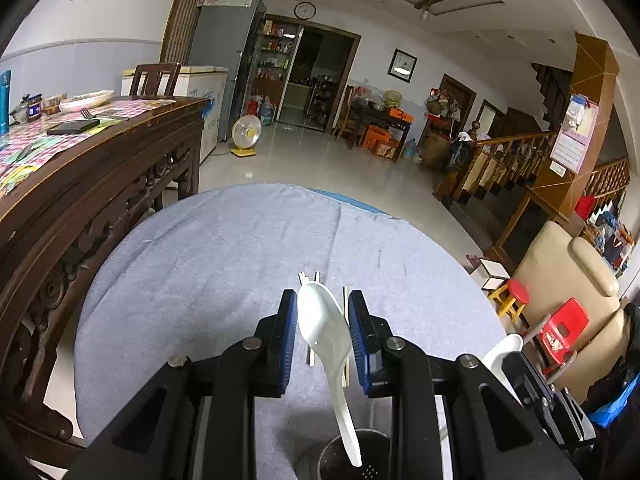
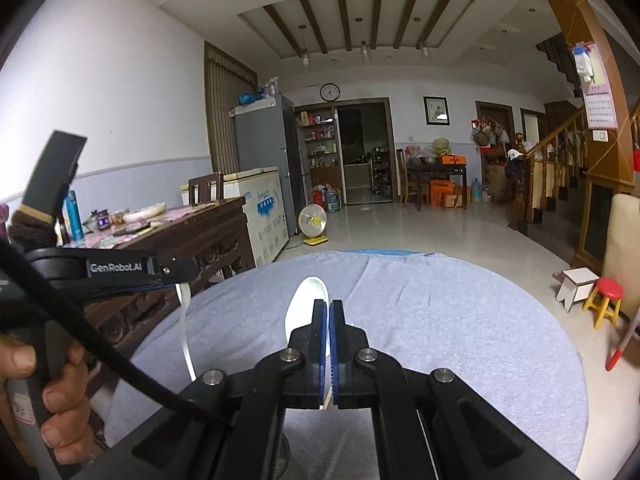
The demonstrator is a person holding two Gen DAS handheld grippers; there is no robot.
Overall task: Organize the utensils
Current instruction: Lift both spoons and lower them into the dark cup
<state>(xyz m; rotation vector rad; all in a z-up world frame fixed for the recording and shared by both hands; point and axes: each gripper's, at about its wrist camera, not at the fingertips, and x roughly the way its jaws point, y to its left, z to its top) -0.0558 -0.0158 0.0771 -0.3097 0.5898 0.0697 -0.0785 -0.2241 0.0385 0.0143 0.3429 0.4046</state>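
Above the grey-clothed tabletop point(image 1: 208, 264), our left tool point(image 1: 322, 334) grips a white spoon point(image 1: 326, 332) between part-open pads, while our right tool point(image 2: 329, 330) pinches a second white spoon point(image 2: 306, 300), nearly closed.

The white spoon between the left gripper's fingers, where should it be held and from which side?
Grip the white spoon across its bowl, from above. The bowl's curved sides sit between the left gripper pads, while the thin handle slants down into the dark holder.

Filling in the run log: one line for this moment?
left gripper: around spoon, over holder | right gripper: shut on second spoon | chopsticks on cloth
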